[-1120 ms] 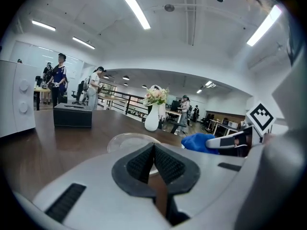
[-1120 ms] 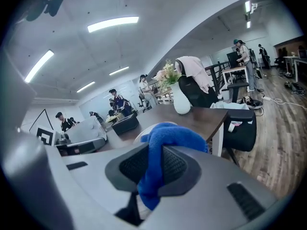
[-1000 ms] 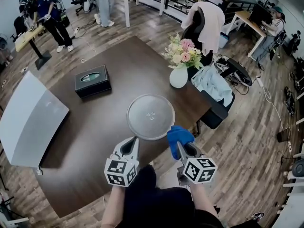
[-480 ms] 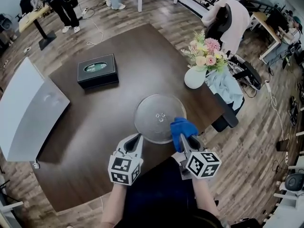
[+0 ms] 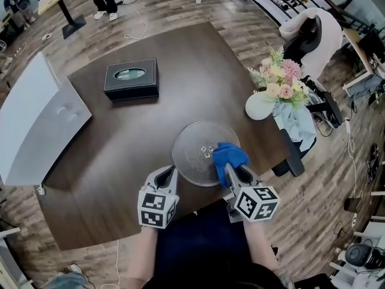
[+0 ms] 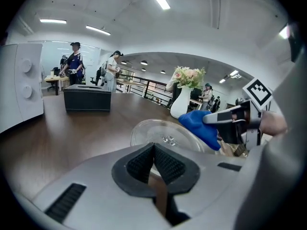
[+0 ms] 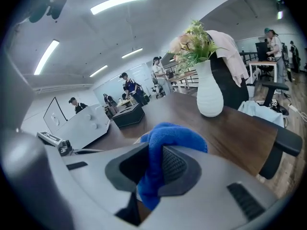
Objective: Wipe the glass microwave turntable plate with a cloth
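Note:
The round clear glass turntable plate (image 5: pixel 195 152) lies flat on the dark brown table (image 5: pixel 120 137), near its front edge. My right gripper (image 5: pixel 231 172) is shut on a bunched blue cloth (image 5: pixel 227 155), which hangs over the plate's right part; from the head view I cannot tell whether it touches the glass. The cloth (image 7: pixel 158 150) fills the right gripper view between the jaws. My left gripper (image 5: pixel 167 176) is shut with nothing in it, just short of the plate's near-left rim. The plate (image 6: pixel 160 133) and the cloth (image 6: pixel 204 126) show ahead in the left gripper view.
A white vase of flowers (image 5: pixel 271 92) stands at the table's right edge. A black tissue box (image 5: pixel 131 78) sits at the back, and a white microwave (image 5: pixel 36 116) at the left. An office chair (image 5: pixel 301 131) with pale cloth stands beyond the right edge.
The right gripper has carried the blue cloth forward from the plate's near-right rim to over its right part. The left gripper stays by the near-left rim. The head camera has shifted.

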The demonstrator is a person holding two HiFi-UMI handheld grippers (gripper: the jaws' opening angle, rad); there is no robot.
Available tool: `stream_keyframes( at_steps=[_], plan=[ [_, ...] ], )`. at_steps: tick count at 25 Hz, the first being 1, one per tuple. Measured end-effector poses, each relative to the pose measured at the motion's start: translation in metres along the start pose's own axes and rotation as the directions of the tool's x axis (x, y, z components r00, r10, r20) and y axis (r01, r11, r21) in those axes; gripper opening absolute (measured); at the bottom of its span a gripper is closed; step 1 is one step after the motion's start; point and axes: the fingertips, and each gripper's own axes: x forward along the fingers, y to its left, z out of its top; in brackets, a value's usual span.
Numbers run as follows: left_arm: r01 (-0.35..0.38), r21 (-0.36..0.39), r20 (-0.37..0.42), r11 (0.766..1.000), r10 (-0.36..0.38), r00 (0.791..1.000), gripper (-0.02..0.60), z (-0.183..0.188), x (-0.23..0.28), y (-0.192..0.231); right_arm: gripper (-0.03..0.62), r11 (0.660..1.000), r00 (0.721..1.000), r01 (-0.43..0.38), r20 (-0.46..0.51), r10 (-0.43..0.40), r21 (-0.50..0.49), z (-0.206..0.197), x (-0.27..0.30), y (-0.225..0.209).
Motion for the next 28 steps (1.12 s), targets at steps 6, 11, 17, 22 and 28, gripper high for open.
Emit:
stream_keyframes(
  at_steps=[6,11,17,22,28],
  plan=[
    [-0.041,0.011,-0.086,0.999,0.042,0.995,0.005,-0.012,0.017,0.000,0.048,0.997,0.996,-0.074,-0.053,0.072,-0.033,0.013,0.027,-0.003],
    [-0.085,0.015,-0.135,0.996,0.086,0.987,0.005,-0.023,0.029,0.007,0.047,0.990,0.988,-0.134,-0.078,0.130,-0.049,0.022,0.046,-0.001],
    [-0.110,0.010,-0.178,0.994,0.110,0.978,0.005,-0.033,0.041,0.014,0.046,0.981,0.979,-0.183,-0.099,0.176,-0.062,0.027,0.063,0.002],
    [-0.103,0.030,-0.232,0.994,0.107,0.967,0.005,-0.043,0.045,0.014,0.048,0.976,0.975,-0.206,-0.097,0.199,-0.066,0.032,0.072,0.009],
    [-0.106,-0.004,-0.250,0.994,0.102,0.963,0.005,-0.047,0.048,0.017,0.048,0.974,0.974,-0.211,-0.102,0.203,-0.080,0.037,0.082,0.017]
  ],
)
